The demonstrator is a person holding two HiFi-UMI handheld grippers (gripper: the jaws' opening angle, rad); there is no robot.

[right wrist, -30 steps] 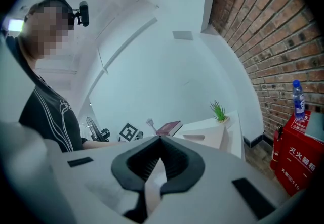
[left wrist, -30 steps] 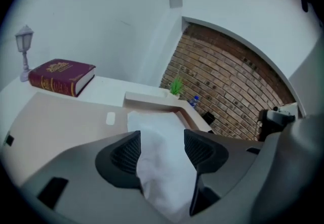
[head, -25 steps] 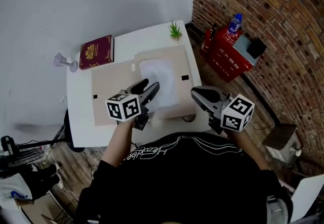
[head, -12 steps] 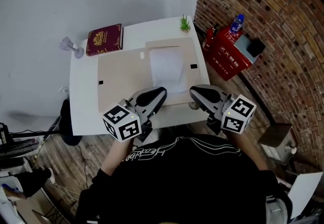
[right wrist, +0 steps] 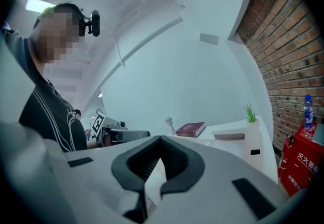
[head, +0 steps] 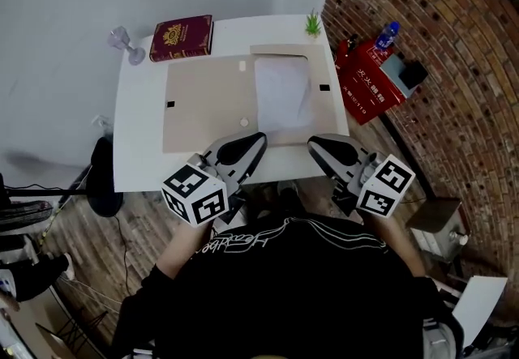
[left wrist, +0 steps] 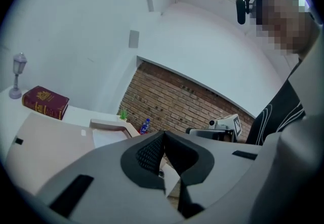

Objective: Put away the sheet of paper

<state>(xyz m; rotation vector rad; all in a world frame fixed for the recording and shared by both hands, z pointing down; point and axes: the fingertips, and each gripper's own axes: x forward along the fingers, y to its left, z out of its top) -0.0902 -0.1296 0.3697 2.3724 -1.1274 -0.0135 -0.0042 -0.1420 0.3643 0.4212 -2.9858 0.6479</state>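
Note:
The white sheet of paper (head: 283,92) lies flat on the right half of a beige folder (head: 207,102), which is spread on the white table (head: 136,130). The paper (left wrist: 107,138) also shows in the left gripper view, under a raised beige flap (left wrist: 107,124). My left gripper (head: 258,138) hovers at the table's front edge, short of the paper, shut with nothing between its jaws (left wrist: 162,133). My right gripper (head: 312,141) hangs beside it at the same edge, also shut and empty (right wrist: 160,138). Neither touches the paper.
A red book (head: 182,36), a small lamp-shaped ornament (head: 124,39) and a little green plant (head: 313,23) stand along the table's far side. A small white disc (head: 243,121) lies on the folder. A red box (head: 375,74) with a blue bottle sits by the brick wall on the right.
The left gripper's jaws have shut, empty. Both grippers have drawn back from over the folder to the table's front edge. The paper has not moved.

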